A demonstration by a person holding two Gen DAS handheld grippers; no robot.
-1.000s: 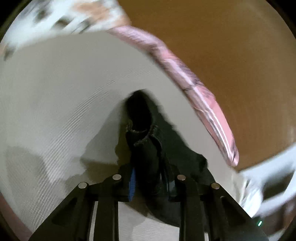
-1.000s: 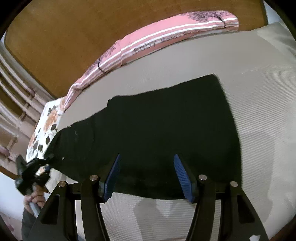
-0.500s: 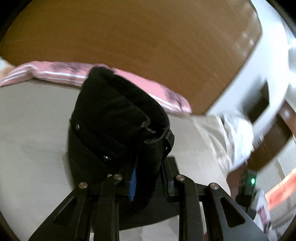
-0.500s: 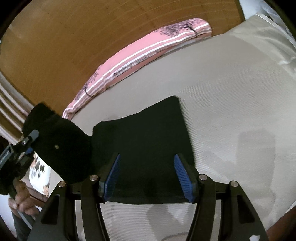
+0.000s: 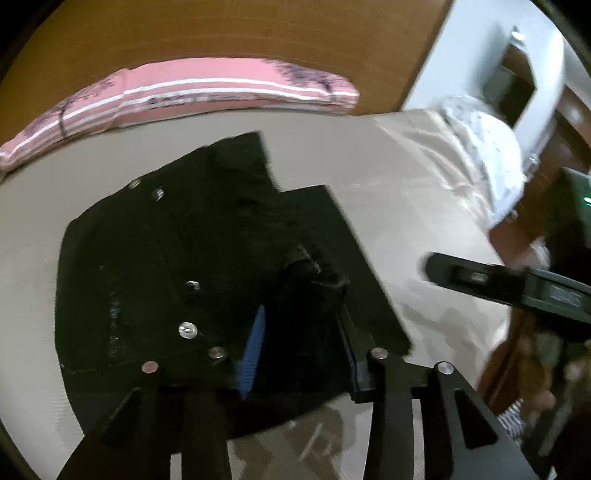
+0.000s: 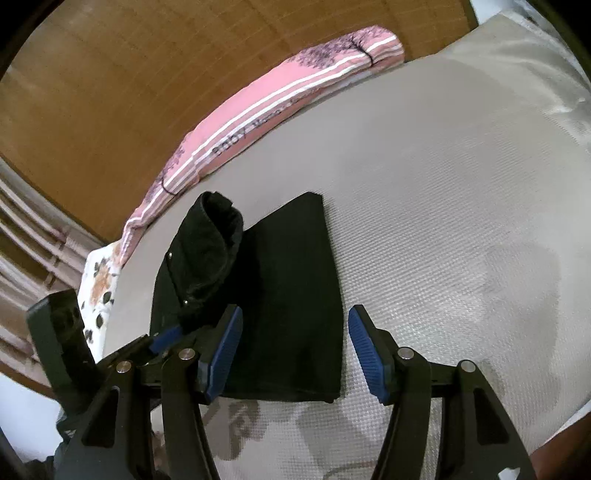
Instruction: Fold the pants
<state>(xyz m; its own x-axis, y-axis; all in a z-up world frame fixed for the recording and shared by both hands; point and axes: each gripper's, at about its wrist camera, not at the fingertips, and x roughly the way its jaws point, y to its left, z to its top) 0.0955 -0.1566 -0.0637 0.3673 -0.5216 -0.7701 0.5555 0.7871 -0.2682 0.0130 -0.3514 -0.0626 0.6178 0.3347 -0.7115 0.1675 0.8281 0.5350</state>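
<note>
Your left hand-held gripper (image 5: 299, 343) is clenched on the waistband end of the black pants (image 5: 192, 258), holding that end folded over the leg part lying flat on the bed (image 5: 388, 177). The pants lie near the bed's middle, well apart from the pink striped pillow (image 5: 207, 88) along its far edge by the wooden headboard (image 5: 258, 29). Your right hand-held gripper (image 6: 293, 349) hangs released, jaws spread wide above the near edge of the folded legs.
</note>
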